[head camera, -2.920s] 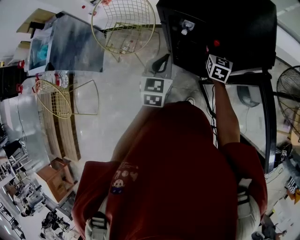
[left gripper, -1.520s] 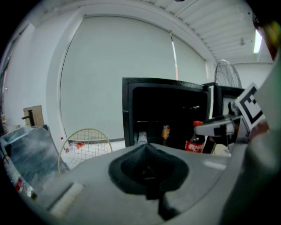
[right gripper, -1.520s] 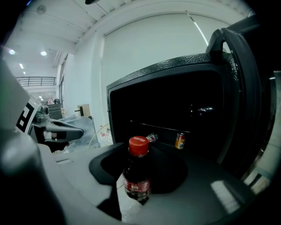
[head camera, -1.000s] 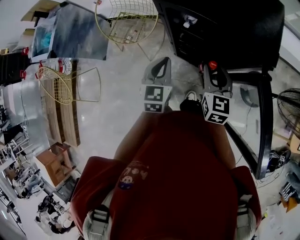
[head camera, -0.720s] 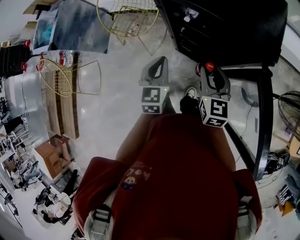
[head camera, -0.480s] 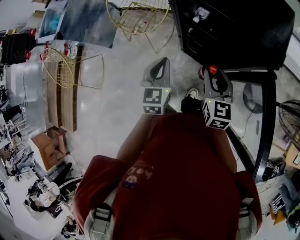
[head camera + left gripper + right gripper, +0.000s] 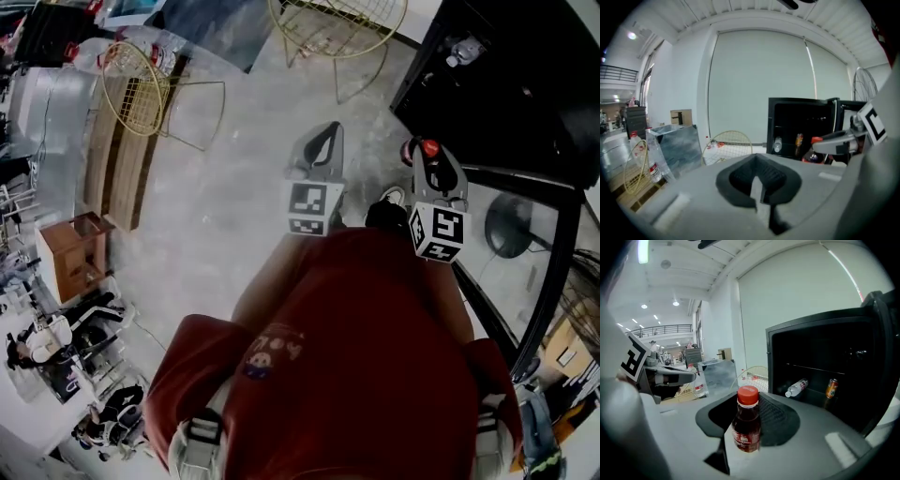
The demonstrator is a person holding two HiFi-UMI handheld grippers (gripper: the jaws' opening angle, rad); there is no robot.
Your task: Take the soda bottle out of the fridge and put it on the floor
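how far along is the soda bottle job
Done: the soda bottle is out of the open fridge, whose dark shelves show behind it.
In hand: the right gripper is shut on the bottle and holds it upright, red cap up, above the floor.
Left: setting it down on the floor and letting go. The left gripper is shut and empty.

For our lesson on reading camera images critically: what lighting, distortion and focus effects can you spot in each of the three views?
Head view: strong fisheye bending, and the fridge is nearly black. Left gripper view: dark vignette in the corners, and the bright wall is washed out. Right gripper view: the soda bottle is fairly sharp, the fridge interior underexposed, and the ceiling light glares.
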